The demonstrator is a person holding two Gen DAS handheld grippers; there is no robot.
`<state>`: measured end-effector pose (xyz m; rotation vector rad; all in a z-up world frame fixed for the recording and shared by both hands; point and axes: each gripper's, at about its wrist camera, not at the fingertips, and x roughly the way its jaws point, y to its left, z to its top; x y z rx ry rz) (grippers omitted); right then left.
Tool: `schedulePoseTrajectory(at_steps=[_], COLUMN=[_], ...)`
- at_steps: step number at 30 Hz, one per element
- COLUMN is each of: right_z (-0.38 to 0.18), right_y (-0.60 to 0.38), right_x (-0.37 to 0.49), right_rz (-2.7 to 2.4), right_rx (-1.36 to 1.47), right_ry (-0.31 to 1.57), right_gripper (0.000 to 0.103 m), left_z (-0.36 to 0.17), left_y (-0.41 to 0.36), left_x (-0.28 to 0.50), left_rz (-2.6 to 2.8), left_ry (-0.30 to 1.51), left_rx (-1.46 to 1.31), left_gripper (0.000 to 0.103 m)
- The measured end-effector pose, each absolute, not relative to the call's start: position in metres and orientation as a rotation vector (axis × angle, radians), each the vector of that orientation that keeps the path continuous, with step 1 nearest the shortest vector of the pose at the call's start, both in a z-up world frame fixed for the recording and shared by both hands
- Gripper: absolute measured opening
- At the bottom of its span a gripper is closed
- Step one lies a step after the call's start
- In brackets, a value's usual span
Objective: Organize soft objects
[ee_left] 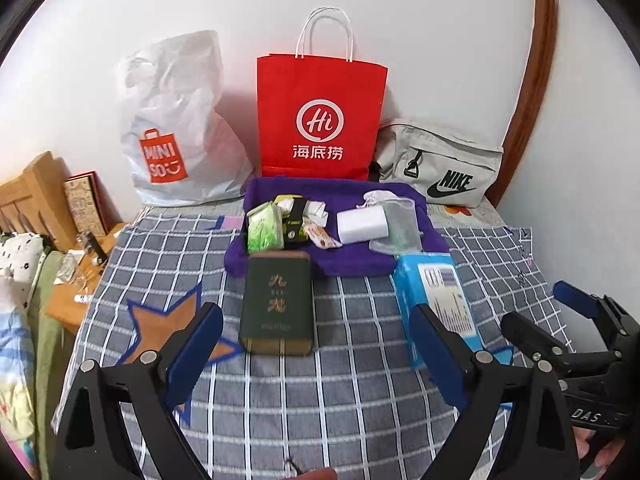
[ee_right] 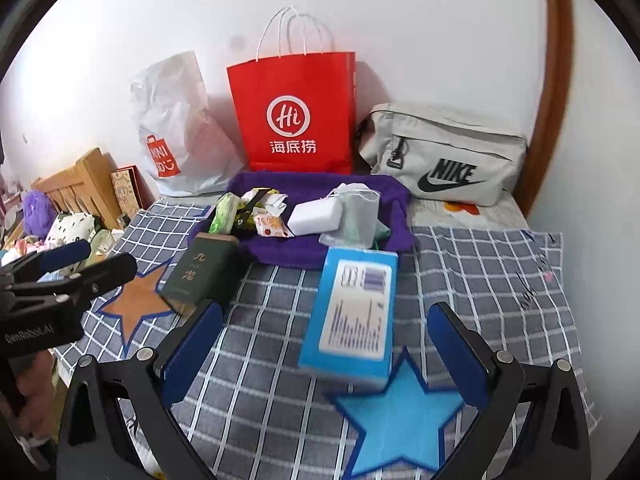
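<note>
Both claws, the left gripper (ee_left: pixel 316 344) and right gripper (ee_right: pixel 324 344), hang spread and empty over the bed (ee_right: pixel 480 264), so the loose pile on the purple towel (ee_right: pixel 384 192) near its far edge could scatter if one soft item is snatched carelessly.

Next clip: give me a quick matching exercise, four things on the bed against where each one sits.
Things:
1. red bag
2. Nike pouch
3. white block
4. blue box

Places:
A. on the purple cloth
B. upright against the wall, between the white plastic bag and the pouch
C. on the checked sheet, in front of the cloth
D. far right corner, by the wooden frame

Pairs: 1-B, 2-D, 3-A, 4-C
</note>
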<state>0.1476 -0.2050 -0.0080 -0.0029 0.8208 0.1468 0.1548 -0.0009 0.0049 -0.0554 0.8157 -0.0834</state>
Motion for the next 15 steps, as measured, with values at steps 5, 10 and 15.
schedulePoseTrajectory(at_steps=[5,10,15], right_z=[-0.003,-0.001,0.002], right_y=[-0.208,-0.211,-0.212], right_x=[0.115,0.087,0.067], right_rz=[0.140,0.151,0.151], right_rx=[-0.007,0.004,0.000], right_ry=[0.808,0.790,0.770], right_gripper=[0.101,0.101,0.101], left_z=[0.005,0.010,0.011], left_y=[-0.007,-0.007,-0.005], left_x=[0.118,0.093,0.074], left_rz=[-0.067,-0.059,-0.031], left_ry=[0.800,0.774,0.755], left_rx=[-0.038,-0.054,-0.065], left_gripper=[0.095,0.095,0.095])
